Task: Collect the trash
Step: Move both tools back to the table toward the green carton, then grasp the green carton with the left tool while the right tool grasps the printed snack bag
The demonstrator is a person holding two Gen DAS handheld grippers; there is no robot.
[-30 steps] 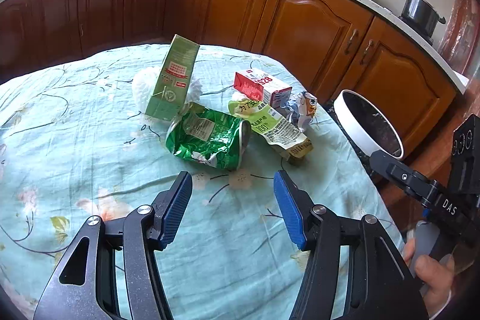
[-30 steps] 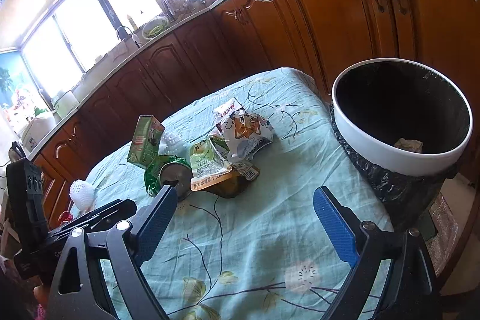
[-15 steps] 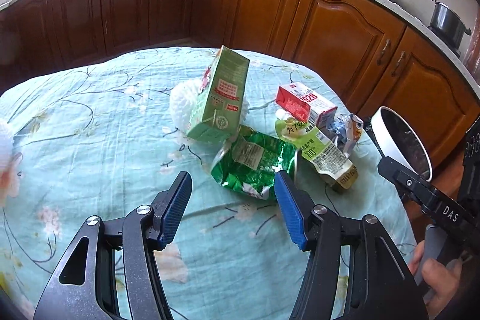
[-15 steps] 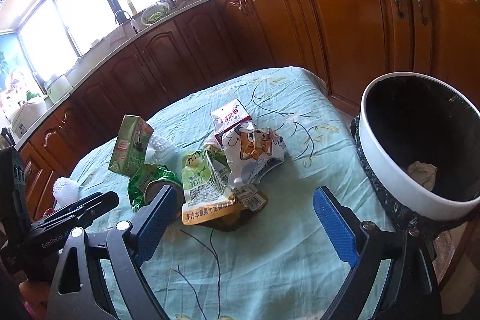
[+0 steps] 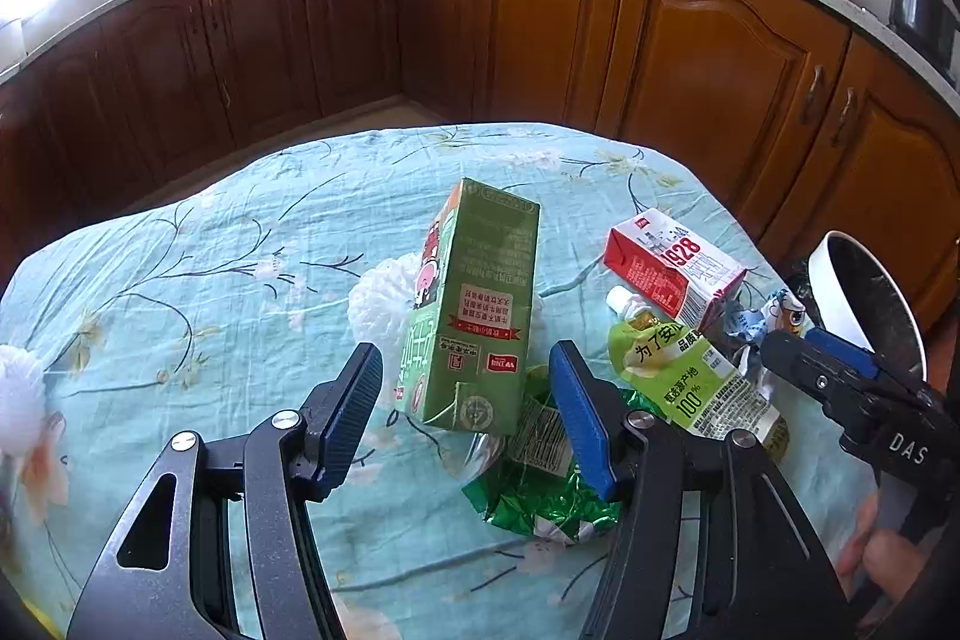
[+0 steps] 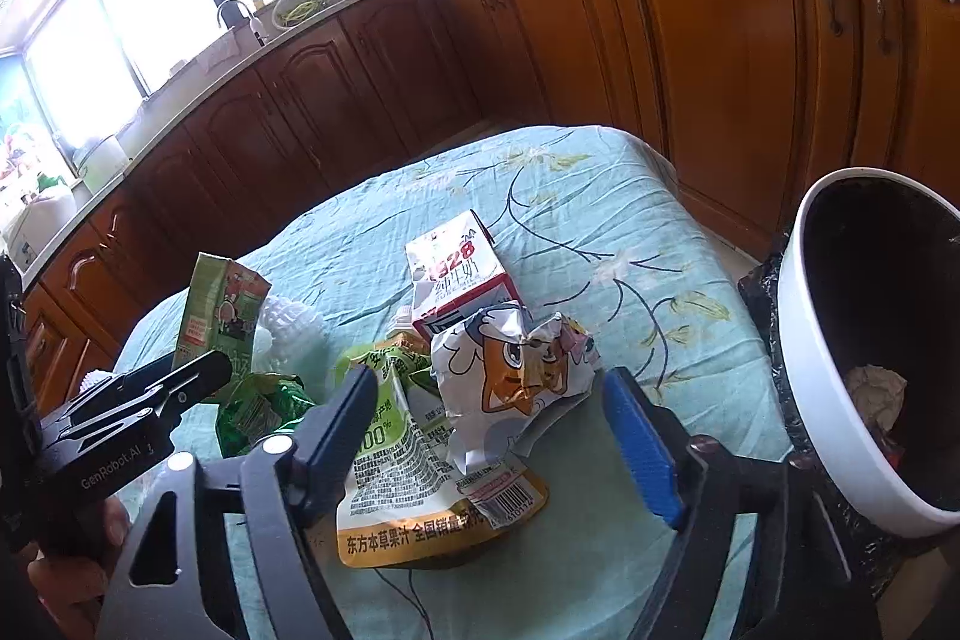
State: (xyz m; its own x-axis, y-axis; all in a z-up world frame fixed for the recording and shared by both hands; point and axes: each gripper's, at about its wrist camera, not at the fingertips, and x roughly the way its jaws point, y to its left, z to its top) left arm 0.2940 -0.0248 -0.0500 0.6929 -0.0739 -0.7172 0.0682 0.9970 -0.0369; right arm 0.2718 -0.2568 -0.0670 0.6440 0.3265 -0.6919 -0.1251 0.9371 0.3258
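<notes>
Between the spread, empty jaws of the left gripper (image 5: 465, 397) the upright green carton (image 5: 474, 307) could topple if one finger clips it, while the right gripper (image 6: 501, 421), equally open, brackets the cartoon wrapper (image 6: 510, 382).

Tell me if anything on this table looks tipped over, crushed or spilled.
Nothing has spilled. The green carton stands tilted, leaning over the crumpled green wrapper. The red and white milk carton lies on its side, and the cartoon snack bag is crushed.
</notes>
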